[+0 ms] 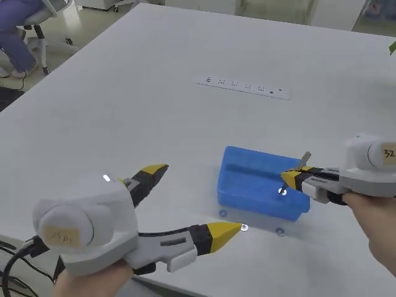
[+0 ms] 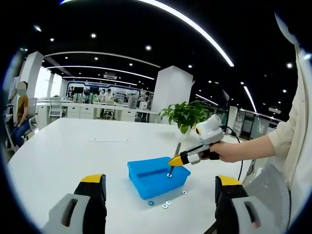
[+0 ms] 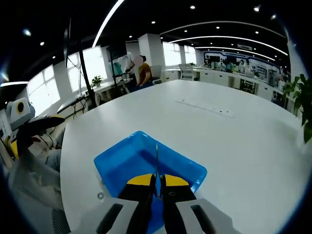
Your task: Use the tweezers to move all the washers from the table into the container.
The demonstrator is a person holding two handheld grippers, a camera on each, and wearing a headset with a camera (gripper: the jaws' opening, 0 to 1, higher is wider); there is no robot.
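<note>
1. We see the container [image 1: 263, 185] on the table [image 1: 124, 111], with the power strip [image 1: 242, 86] well behind it.
2. Three washers [image 1: 244, 228] lie on the table just before its near wall.
3. The tweezers [image 1: 304, 159] reach over it from the right.

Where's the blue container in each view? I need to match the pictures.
Head view: blue container low, right of centre, under the tweezers.
Left gripper view: container centre, lower half.
Right gripper view: container bottom centre, its near part behind the tongs.
Shared landmark: white power strip on the table beyond it.
</note>
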